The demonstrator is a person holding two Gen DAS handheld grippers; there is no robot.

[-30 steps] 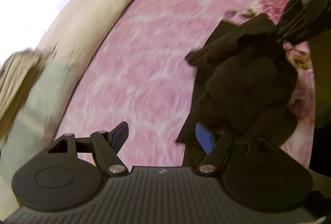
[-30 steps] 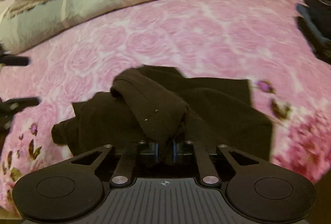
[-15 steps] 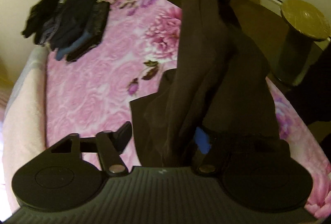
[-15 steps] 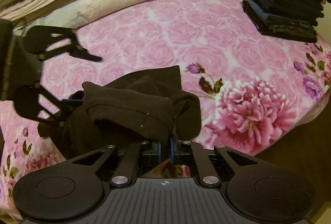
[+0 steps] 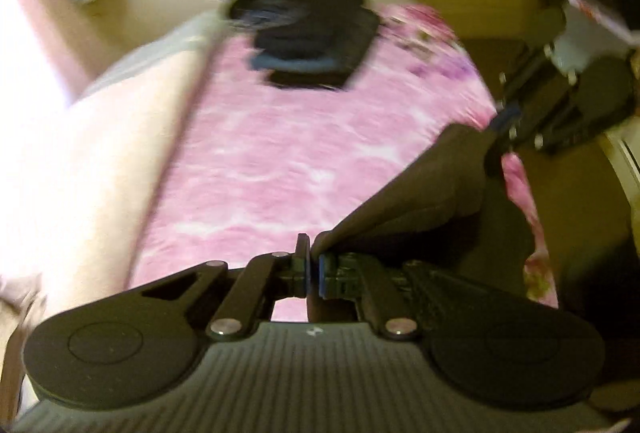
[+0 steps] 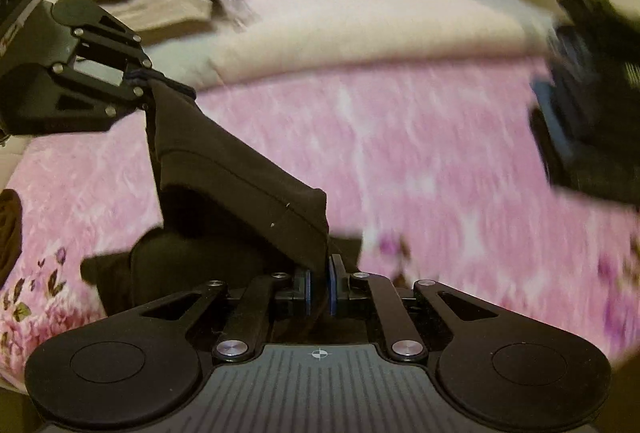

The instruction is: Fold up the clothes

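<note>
Both grippers have risen, and my left gripper, wide apart a second ago, now pinches the dark brown garment. My right gripper clamps its other corner at bottom centre. Between them I see the hem stretched taut, thick and matte, the rest sagging onto the pink rose blanket. Farther back, blurred, a stack of dark folded clothes sits upper centre.

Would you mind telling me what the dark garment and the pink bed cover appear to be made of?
The dark brown garment looks like soft matte knit, perhaps cotton jersey: it drapes limply and shows a stitched hem. The pink rose-patterned bed cover looks like plush fleece, slightly fuzzy with a faint sheen, though blur leaves that open.
</note>
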